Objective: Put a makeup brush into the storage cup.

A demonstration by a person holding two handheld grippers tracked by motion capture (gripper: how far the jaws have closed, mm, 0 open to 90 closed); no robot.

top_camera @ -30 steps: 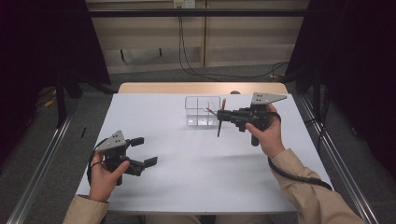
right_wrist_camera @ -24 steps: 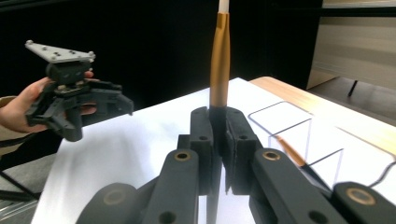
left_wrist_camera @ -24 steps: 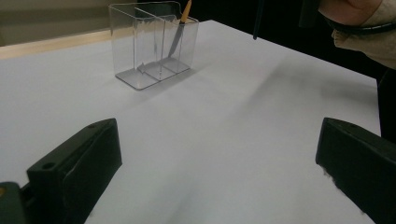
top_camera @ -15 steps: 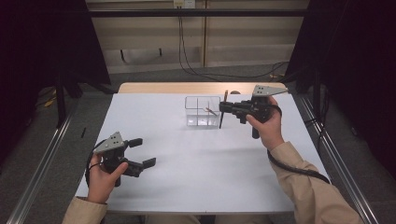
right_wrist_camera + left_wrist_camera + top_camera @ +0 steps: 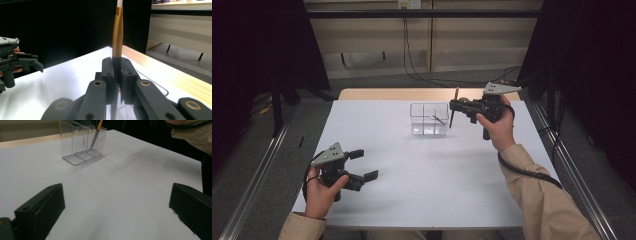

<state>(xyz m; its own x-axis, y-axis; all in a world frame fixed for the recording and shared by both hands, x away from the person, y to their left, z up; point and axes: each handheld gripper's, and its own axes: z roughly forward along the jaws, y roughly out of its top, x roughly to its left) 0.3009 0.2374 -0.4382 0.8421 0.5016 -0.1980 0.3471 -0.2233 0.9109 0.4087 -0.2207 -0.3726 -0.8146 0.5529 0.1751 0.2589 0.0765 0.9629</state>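
Note:
My right gripper (image 5: 454,106) is shut on a pen (image 5: 453,113) with a gold barrel, held upright just past the right end of a clear divided box (image 5: 429,120). In the right gripper view the pen (image 5: 117,32) rises straight from between the closed pads (image 5: 108,72). Another pen (image 5: 438,119) leans inside the box, its orange top showing in the left gripper view (image 5: 99,124) in the clear box (image 5: 82,142). My left gripper (image 5: 364,165) rests open near the table's front left, with nothing between its fingers (image 5: 42,205).
The white table (image 5: 412,175) has a wooden strip (image 5: 387,94) along its far edge. Metal rails (image 5: 257,170) run along the floor on both sides. The left gripper (image 5: 27,63) shows far off in the right gripper view.
My right gripper has carried the pen a little to the right and farther back, from over the box's right part to beside it. The left gripper has stayed put.

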